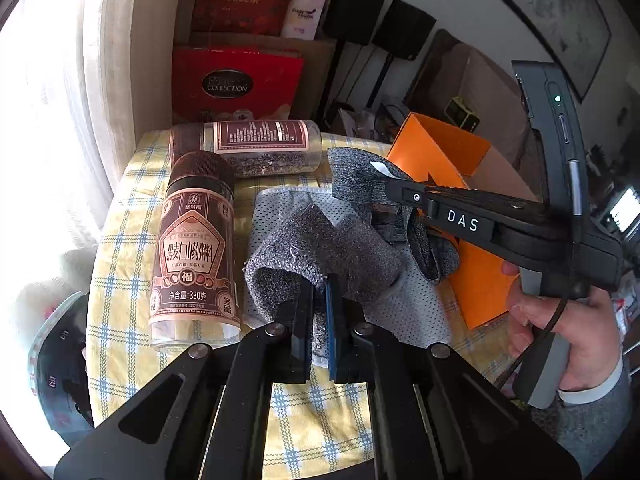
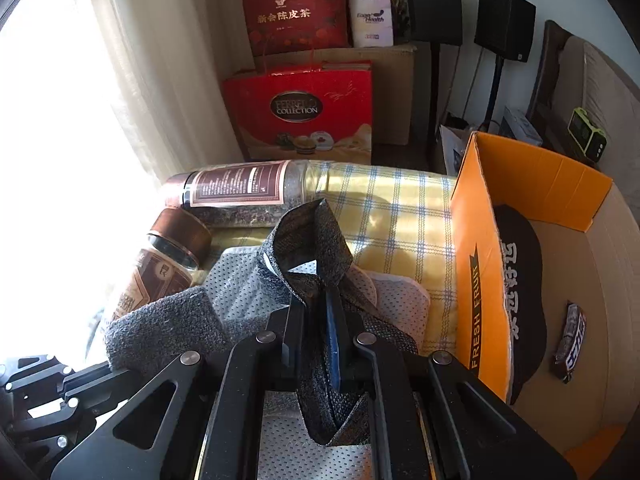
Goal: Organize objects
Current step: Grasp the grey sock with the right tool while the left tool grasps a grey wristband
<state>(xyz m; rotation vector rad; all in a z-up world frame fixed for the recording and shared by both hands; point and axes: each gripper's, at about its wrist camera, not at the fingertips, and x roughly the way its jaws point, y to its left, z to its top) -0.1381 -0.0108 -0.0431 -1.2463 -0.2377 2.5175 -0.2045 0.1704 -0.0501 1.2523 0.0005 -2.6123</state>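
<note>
A grey knee brace with fuzzy straps lies on the checked tablecloth. My left gripper is shut on one fuzzy grey strap end. My right gripper comes in from the right and is shut on the other dark strap, lifting it. In the right wrist view my right gripper pinches the dark strap, with the brace's perforated pad beneath. An orange cardboard box stands at the right, holding a black cap and a candy bar.
A brown-labelled jar stands left of the brace; another jar lies on its side behind it. Red gift bags and black speakers stand beyond the table. A curtain and bright window are at the left.
</note>
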